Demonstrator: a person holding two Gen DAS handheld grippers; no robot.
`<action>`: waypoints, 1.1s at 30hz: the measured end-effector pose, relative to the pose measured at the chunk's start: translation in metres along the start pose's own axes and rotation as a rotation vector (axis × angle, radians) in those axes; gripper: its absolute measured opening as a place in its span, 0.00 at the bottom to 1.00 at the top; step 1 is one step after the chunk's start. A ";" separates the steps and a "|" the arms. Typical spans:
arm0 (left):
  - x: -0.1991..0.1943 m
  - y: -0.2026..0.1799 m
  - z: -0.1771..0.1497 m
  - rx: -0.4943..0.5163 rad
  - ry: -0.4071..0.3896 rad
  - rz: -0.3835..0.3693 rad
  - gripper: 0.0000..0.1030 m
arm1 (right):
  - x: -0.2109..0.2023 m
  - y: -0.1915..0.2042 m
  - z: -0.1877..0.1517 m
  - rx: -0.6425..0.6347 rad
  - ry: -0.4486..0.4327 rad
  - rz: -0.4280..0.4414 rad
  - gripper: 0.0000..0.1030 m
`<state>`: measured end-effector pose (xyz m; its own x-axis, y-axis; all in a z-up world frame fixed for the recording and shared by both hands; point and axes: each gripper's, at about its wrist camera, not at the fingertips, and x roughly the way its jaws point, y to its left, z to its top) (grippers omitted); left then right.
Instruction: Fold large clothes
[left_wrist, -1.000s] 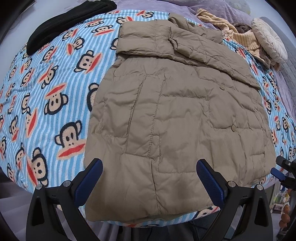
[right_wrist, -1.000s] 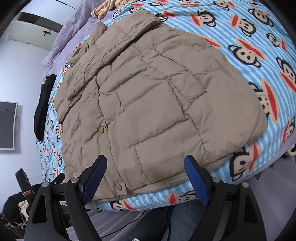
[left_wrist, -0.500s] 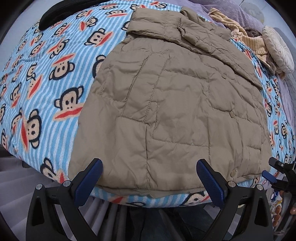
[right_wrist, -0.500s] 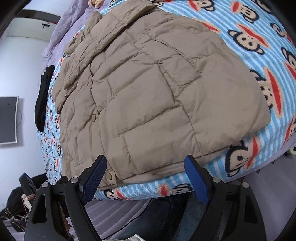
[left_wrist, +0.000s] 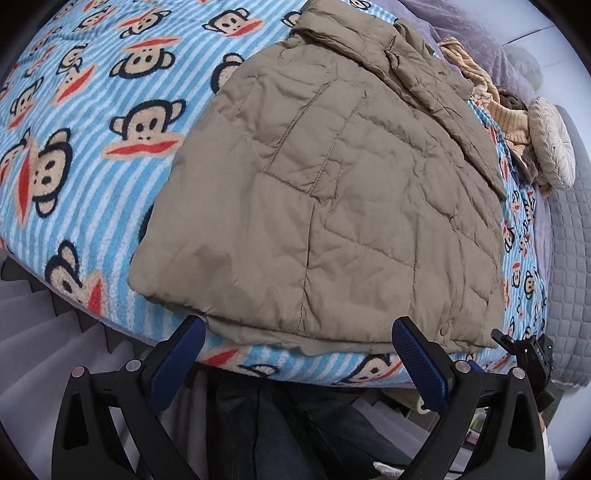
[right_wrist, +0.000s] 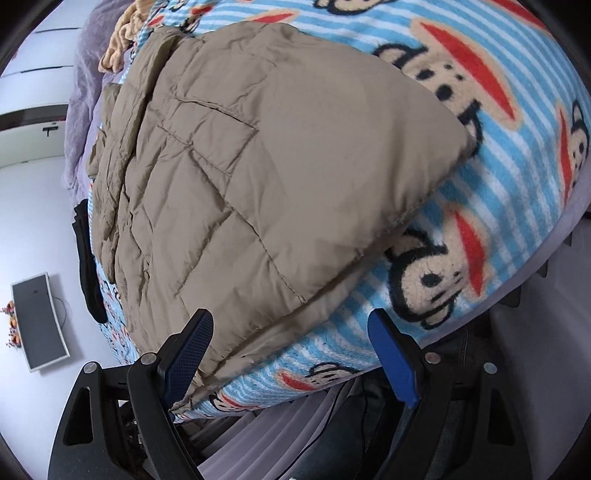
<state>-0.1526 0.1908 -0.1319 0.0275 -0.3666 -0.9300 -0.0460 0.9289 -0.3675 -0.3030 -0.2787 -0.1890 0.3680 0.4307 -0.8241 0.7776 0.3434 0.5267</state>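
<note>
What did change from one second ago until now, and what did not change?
Both claws came down toward the near hem of the tan jacket: the left claw and the right claw now sit at the bed's edge, the hem between their open fingers. Nothing is gripped yet. The jacket lies unmoved on the monkey-print blanket, sleeves folded in as before.

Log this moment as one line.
left tool: open, at jacket hem | right tool: open, at hem corner | jacket: flat on monkey blanket | grasp: none
</note>
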 end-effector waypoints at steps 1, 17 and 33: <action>0.000 0.004 -0.002 -0.007 0.008 -0.010 0.99 | 0.000 -0.004 0.000 0.009 0.001 0.004 0.85; 0.040 0.001 0.020 -0.078 0.048 -0.191 0.99 | 0.014 -0.018 0.012 0.157 0.002 0.160 0.85; 0.036 -0.006 0.049 -0.003 0.041 -0.210 0.21 | 0.013 0.003 0.020 0.177 -0.017 0.183 0.15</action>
<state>-0.1022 0.1747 -0.1627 -0.0040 -0.5536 -0.8328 -0.0470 0.8320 -0.5528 -0.2859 -0.2885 -0.2021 0.5186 0.4574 -0.7224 0.7737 0.1085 0.6242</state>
